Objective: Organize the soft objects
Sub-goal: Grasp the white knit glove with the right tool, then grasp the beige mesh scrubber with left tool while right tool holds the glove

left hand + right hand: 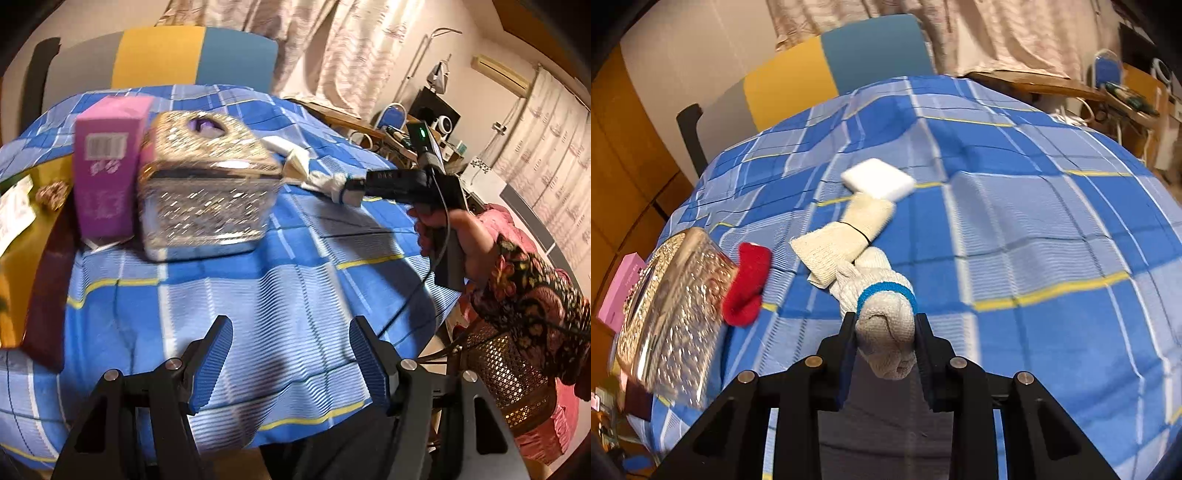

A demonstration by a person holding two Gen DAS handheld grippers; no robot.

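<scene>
Blue-checked cloth covers the table [1015, 229], where my right tongs [886, 332] pinch the grey glove [882, 314] by its cuff near the middle, so I lift gently to free the cream glove [849, 236], left tongs [291, 354] spread idle.

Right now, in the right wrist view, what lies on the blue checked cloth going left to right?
Pink box → glittery tissue box → red sock → cream cloth, with the grey glove nearer, in the right hand-held gripper.
</scene>
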